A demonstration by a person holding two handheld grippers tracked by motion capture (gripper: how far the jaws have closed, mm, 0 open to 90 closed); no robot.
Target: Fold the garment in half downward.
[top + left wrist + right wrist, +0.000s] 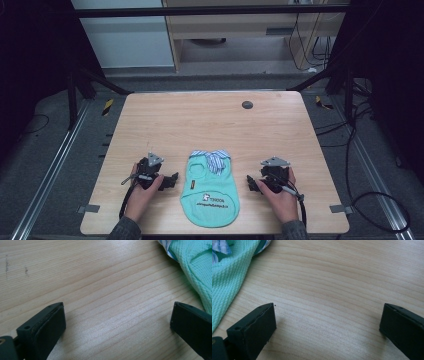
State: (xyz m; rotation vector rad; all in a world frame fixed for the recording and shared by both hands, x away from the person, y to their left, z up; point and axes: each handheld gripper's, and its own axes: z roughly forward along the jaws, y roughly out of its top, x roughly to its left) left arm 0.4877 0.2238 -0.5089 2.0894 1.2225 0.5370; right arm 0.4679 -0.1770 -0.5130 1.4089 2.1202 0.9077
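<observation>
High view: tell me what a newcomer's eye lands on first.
The mint-green garment with a striped collar lies flat at the near edge of the wooden table, bright against the pale wood. The left gripper and the right gripper rest on either side of it, both open and apart from the cloth. A small dark disc sits near the far edge.

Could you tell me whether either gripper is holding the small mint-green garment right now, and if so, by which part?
Nothing is held: the left gripper and right gripper are open over the table, flanking the garment.
</observation>
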